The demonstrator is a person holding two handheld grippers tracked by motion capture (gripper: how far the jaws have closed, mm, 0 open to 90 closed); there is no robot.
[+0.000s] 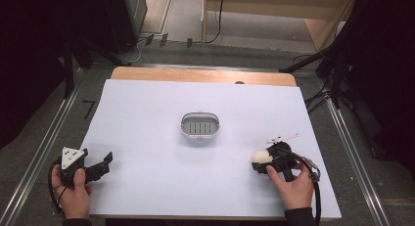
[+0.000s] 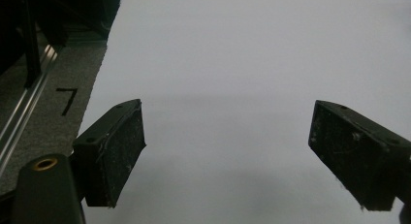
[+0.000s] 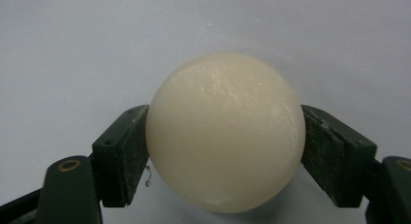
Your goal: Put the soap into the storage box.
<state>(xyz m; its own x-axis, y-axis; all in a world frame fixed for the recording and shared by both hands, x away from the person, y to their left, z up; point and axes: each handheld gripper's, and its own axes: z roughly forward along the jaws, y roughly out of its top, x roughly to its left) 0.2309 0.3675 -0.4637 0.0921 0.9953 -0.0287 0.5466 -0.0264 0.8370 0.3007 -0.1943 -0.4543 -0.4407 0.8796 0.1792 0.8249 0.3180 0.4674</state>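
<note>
While right gripper [image 3: 225,136] apparently clamps cream ball [image 3: 225,132], left gripper [image 2: 227,151] gapes.

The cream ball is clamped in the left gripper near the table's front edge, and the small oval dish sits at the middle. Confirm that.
Wrong gripper. The cream ball is clamped in the right gripper, as the right gripper view shows; the left gripper is open. The small oval dish sits at the middle.

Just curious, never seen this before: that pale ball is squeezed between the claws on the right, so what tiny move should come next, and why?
Probably lift: the right gripper has its jaws on both sides of the cream ball, and the small grey dish sits mid-table.
</note>
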